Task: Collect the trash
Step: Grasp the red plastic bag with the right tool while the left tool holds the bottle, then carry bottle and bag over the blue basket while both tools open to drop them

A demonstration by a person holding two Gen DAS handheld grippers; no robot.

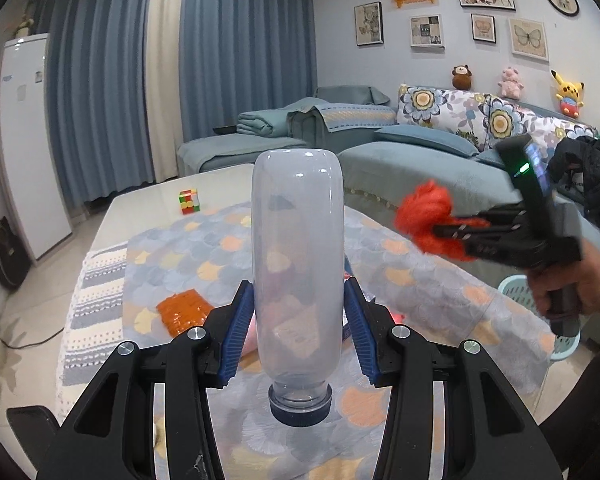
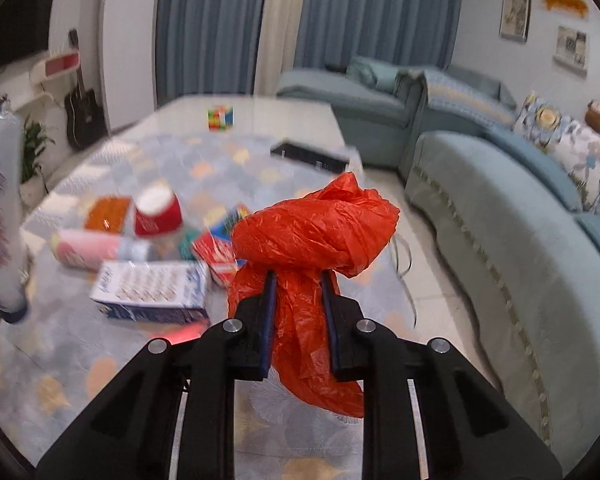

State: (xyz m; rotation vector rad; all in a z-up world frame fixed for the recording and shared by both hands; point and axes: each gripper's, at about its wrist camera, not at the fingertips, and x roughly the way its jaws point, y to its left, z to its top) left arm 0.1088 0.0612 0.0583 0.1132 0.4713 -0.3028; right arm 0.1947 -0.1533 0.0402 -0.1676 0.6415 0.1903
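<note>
My left gripper (image 1: 298,312) is shut on a clear empty plastic bottle (image 1: 298,264), held upside down with its dark blue cap (image 1: 300,410) towards me, above the table. My right gripper (image 2: 299,282) is shut on a crumpled orange-red plastic bag (image 2: 316,232) and holds it in the air over the table's right edge. In the left wrist view the right gripper (image 1: 444,232) shows at the right with the bag (image 1: 424,208). The bottle also shows at the left edge of the right wrist view (image 2: 0,208).
The table with a patterned cloth (image 2: 60,360) bears a red paper cup (image 2: 158,214), a pink bottle (image 2: 88,250), a white-blue carton (image 2: 152,292), an orange packet (image 1: 184,310), a Rubik's cube (image 1: 189,201) and a black tablet (image 2: 310,156). A teal basket (image 1: 520,292) stands on the floor beside the sofa (image 2: 500,240).
</note>
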